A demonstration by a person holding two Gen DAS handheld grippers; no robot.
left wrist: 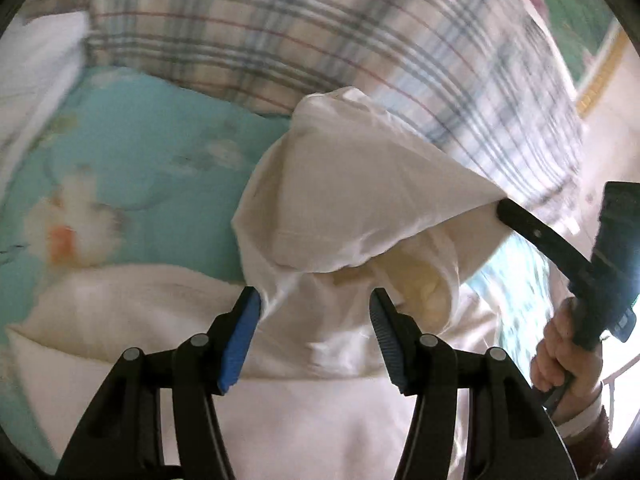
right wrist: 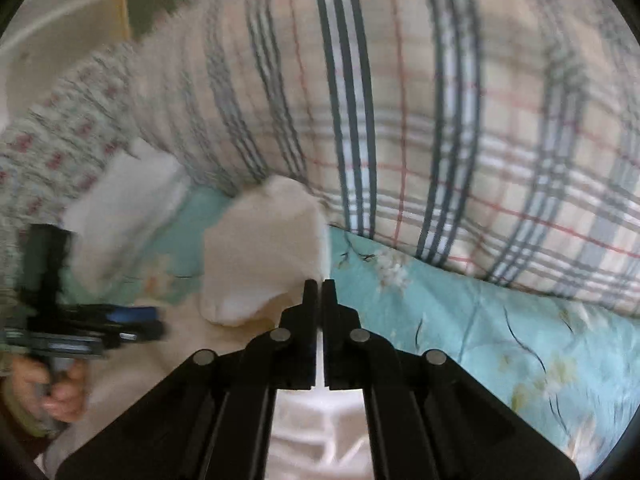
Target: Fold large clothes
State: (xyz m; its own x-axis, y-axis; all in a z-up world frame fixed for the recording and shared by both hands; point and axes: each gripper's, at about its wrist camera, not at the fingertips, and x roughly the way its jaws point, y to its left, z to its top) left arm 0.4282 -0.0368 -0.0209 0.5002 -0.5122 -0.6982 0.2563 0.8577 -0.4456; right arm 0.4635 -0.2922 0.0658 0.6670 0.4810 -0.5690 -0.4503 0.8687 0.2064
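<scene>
**Right gripper lifts a corner of the white garment while the left stands open over it**

Left wrist view: my left gripper (left wrist: 316, 316) is spread wide, its blue-padded finger (left wrist: 240, 340) touching a fold of the white garment (left wrist: 352, 200), nothing clamped. The cloth rises ahead and to the right, drawn to a taut point in my right gripper (left wrist: 505, 209). The rest lies slack below me on the teal floral sheet (left wrist: 132, 152), with a plaid duvet (left wrist: 320, 28) beyond.

Right wrist view: my right gripper (right wrist: 319, 285) is clenched on a thin edge of the white garment (right wrist: 264, 240); the lifted corner stands ahead and left. My left gripper (right wrist: 120, 324), blurred, sits far left, low over the cloth. I judge the fold runs leftward, and the left is nearer the slack.
</scene>
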